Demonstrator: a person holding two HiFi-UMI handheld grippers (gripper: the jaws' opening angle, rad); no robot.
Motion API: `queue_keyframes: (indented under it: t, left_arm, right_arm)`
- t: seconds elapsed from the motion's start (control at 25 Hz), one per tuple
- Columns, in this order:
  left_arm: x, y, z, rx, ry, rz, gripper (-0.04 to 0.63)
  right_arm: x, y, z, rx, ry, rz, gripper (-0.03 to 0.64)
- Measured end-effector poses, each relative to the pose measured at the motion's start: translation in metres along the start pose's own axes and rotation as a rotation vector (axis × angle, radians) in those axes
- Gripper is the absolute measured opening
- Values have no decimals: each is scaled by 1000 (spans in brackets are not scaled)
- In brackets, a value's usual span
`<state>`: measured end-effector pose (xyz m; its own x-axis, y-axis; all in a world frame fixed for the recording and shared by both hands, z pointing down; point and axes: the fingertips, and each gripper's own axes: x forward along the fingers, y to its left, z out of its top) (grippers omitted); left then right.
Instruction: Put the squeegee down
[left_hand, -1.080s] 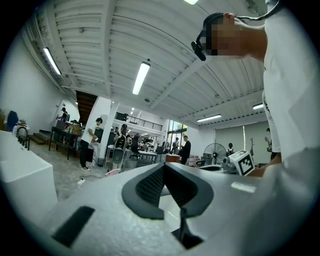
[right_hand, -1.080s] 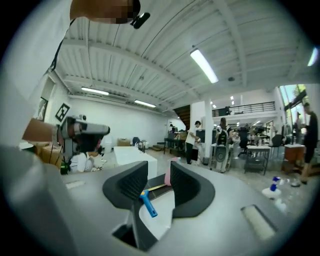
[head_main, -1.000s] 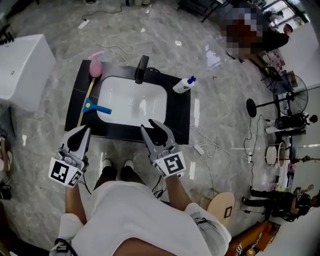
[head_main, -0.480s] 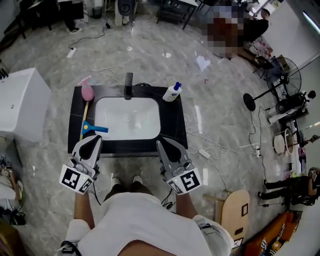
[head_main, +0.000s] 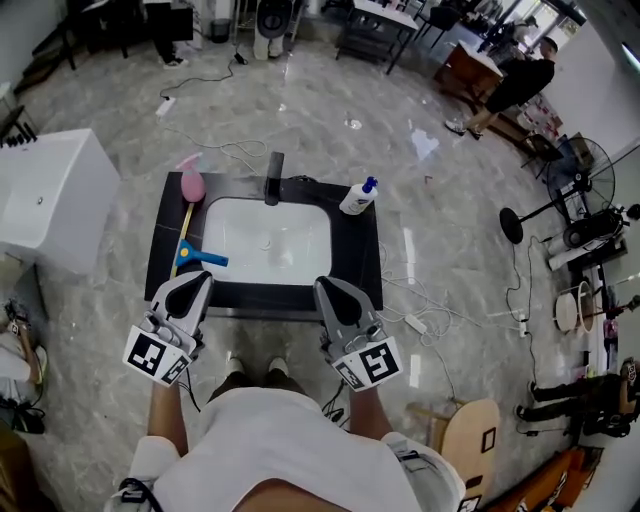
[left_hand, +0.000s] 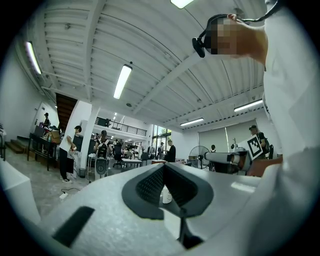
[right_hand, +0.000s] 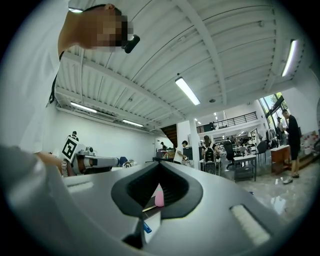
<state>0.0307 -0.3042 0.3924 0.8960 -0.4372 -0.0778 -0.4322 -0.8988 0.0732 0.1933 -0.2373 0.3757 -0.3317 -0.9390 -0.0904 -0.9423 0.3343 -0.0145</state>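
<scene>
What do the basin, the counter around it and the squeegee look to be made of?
The basin is glossy white with light glare, likely ceramic. The counter is dark, smooth and faintly reflective, perhaps stone or laminate; the look leaves it open. The squeegee has a bright blue head that looks like plastic; its long yellowish handle could be wood or plastic.

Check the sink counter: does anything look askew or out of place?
Only mildly: the squeegee lies along the left edge of the counter with its blue head poking over the rim of the basin. Nothing looks spilled or damaged.
</scene>
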Motion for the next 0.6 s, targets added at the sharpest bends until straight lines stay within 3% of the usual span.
queue_keyframes:
  t: [0.6]
  left_arm:
    - [-3,-7,-8,-14,8,1,0]
  right_arm:
    - [-5,1,-13,-5,38,0,8]
